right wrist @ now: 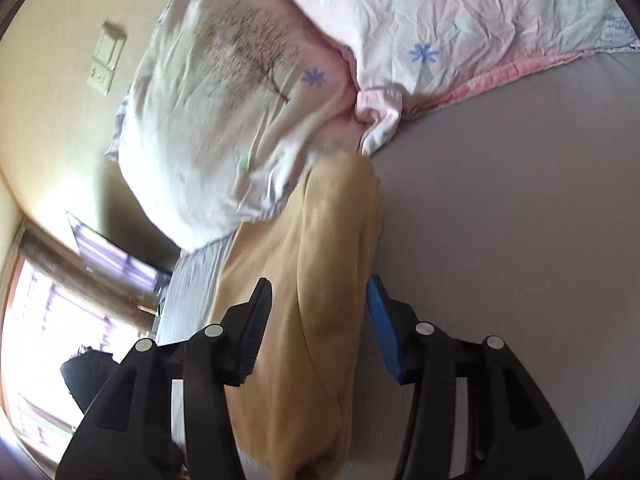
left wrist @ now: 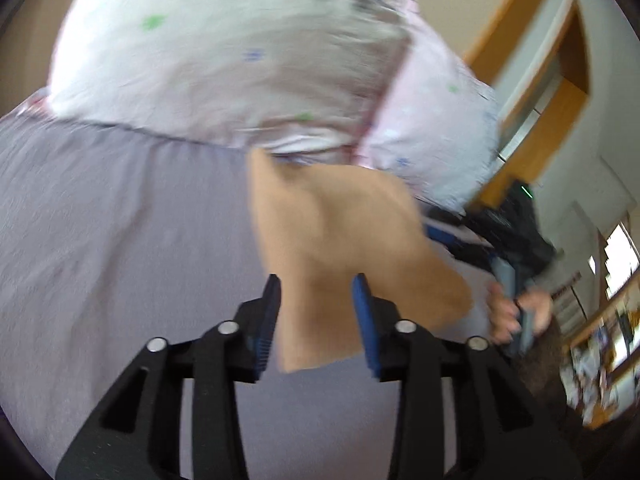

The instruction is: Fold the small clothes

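Observation:
A small tan-yellow garment lies on a grey-lilac bed sheet. In the left wrist view my left gripper is open, its jaws on either side of the garment's near edge, not closed on it. The right gripper with the hand holding it shows at the garment's right. In the right wrist view the garment runs lengthwise between the jaws of my right gripper, which is open around it. The view is blurred by motion.
A white and pink flowered pillow and quilt lie just beyond the garment, also in the right wrist view. A wooden door frame and shelves stand at the right. A window and wall switch are at the left.

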Motion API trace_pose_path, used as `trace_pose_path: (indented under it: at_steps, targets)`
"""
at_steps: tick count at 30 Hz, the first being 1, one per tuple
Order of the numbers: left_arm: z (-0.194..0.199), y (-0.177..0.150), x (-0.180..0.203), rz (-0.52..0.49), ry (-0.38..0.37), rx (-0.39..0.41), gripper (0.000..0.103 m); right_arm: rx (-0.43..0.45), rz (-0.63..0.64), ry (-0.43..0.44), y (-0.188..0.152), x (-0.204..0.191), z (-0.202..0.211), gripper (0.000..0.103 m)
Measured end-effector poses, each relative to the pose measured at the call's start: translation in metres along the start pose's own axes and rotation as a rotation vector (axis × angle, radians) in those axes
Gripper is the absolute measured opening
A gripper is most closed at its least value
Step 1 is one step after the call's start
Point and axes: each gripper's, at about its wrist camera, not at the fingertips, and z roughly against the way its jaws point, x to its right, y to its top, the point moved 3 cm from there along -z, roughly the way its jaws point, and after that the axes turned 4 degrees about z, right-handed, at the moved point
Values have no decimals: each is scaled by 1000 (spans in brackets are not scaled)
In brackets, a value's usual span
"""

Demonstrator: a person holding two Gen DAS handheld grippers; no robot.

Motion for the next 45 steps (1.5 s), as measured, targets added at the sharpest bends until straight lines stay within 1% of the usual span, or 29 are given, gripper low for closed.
trace_pose_path:
  at_steps: [2,3,4,5,6,7,8,9,10,11,12,13,14,15,17,19,20,21,22,23,25,27,28,31,33,35,39,43,45]
  targets:
    - [-15,-1,19,-55,-20,-38,47,-4,62,-79,3,-11,-14,51]
    - [-25,-3,26,-79,-20,-62,50,-13,121,-200,6,-16,-25,51]
    - [-32,-6,29,-97,-14,-78,51,-31,156,-315,8,-7,-30,53]
    - [-39,-8,31,-117,12,-100,51,-49,180,-398,7,-5,-34,55]
    - [-42,-9,32,-120,25,-113,51,-49,184,-411,3,-1,-30,55]
    - [-40,-11,31,-115,12,-122,51,-27,185,-405,0,-5,-21,55]
    - [-34,-12,30,-111,-8,-121,54,-1,193,-388,-4,-12,-9,58]
    - [-28,-13,28,-108,-18,-116,65,31,201,-353,-12,-21,8,63]
    - [-20,-14,26,-108,-11,-106,73,51,206,-291,-21,-29,24,75]
    - [-10,-15,24,-112,19,-85,85,60,209,-223,-28,-36,32,85]
    - [-3,-17,21,-117,52,-64,90,62,208,-125,-40,-42,43,89]
    - [1,-18,21,-118,73,-52,92,44,200,-14,-55,-49,52,90]
    - [5,-20,19,-118,96,-46,95,27,190,45,-60,-56,49,90]
    - [8,-23,17,-115,111,-48,97,-14,169,132,-73,-59,49,90]
    - [8,-27,15,-109,127,-63,98,-80,121,191,-85,-54,35,91]
    - [5,-30,13,-110,153,-75,101,-132,77,71,-91,-39,16,90]
    - [4,-33,14,-114,184,-79,101,-147,50,24,-93,-32,12,87]
    - [4,-36,14,-117,217,-87,101,-134,32,45,-95,-31,17,87]
    - [3,-39,13,-121,263,-98,101,-110,48,52,-97,-34,25,88]
    - [4,-42,12,-122,286,-103,101,-80,78,43,-100,-40,37,91]
    - [0,-48,10,-112,301,-123,101,-4,154,-37,-107,-51,57,102]
    - [-4,-52,8,-95,282,-154,101,48,202,-144,-119,-58,73,102]
    - [-8,-55,8,-91,285,-175,101,50,212,-186,-122,-57,76,102]
    - [-18,-59,9,-125,339,-201,101,22,256,-397,-134,-59,63,102]
    - [-24,-63,11,-156,375,-220,101,15,284,-488,-144,-58,55,102]
    - [-29,-66,11,-170,400,-234,101,-3,294,-516,-150,-54,51,102]
    - [-39,-68,4,-183,504,-266,101,-57,318,-593,-165,-50,31,102]
    - [-41,-67,0,-177,510,-274,101,-68,346,-627,-177,-55,30,102]
    - [-41,-66,-1,-172,511,-276,101,-76,353,-623,-179,-57,29,102]
